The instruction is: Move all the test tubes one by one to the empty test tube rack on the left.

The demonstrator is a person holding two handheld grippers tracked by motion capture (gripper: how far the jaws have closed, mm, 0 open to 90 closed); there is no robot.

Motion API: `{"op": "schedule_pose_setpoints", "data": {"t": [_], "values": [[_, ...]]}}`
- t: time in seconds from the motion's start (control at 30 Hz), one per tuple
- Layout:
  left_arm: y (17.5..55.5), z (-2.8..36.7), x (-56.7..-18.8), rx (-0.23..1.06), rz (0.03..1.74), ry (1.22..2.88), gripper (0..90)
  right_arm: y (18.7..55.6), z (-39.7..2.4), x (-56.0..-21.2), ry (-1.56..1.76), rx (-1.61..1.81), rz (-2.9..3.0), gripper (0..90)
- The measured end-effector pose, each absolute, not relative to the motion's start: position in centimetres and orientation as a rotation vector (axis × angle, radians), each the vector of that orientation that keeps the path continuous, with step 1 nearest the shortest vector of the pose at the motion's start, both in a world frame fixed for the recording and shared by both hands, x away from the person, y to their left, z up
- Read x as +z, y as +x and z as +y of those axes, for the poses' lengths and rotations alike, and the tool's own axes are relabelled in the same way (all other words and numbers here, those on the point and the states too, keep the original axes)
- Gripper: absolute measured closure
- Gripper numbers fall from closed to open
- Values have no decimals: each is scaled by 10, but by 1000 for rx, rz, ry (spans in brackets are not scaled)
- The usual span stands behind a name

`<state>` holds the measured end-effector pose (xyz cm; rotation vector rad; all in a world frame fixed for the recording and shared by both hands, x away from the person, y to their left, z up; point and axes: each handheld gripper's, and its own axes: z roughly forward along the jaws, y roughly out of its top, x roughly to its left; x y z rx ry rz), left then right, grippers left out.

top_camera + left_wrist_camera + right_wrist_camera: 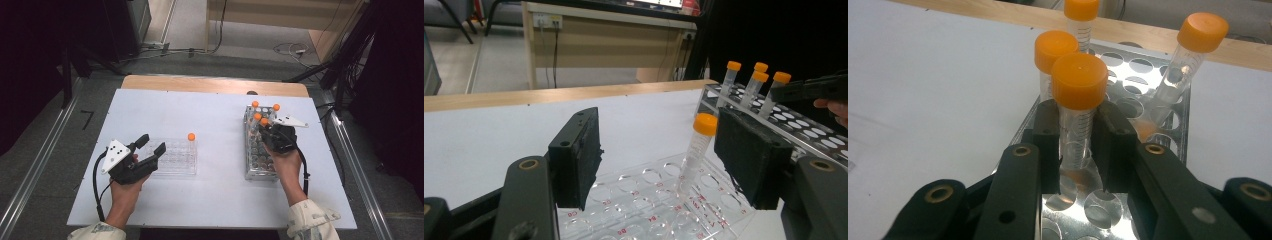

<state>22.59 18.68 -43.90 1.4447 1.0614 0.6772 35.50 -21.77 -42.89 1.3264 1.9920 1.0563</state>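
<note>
The right gripper has its jaws clamped on 1 orange-capped tube in the tall rack, with 3 capped neighbours close by. A tilted lift could knock them or drag the rack. The left gripper, jaws apart, hovers over the flat clear rack holding 1 tube. White worktop, wood far edge, grey floor with cables beyond

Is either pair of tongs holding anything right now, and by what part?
The right tongs grip a tube by its clear body, just below the orange cap. The left tongs are open, holding nothing.
</note>
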Motion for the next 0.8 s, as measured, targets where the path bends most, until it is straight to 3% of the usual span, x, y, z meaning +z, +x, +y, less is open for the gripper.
{"op": "schedule_pose_setpoints", "data": {"t": [0.8], "values": [[225, 186, -437, 667, 1049, 1442, 350, 340, -226, -398, 1259, 1176, 1907, 720]]}}
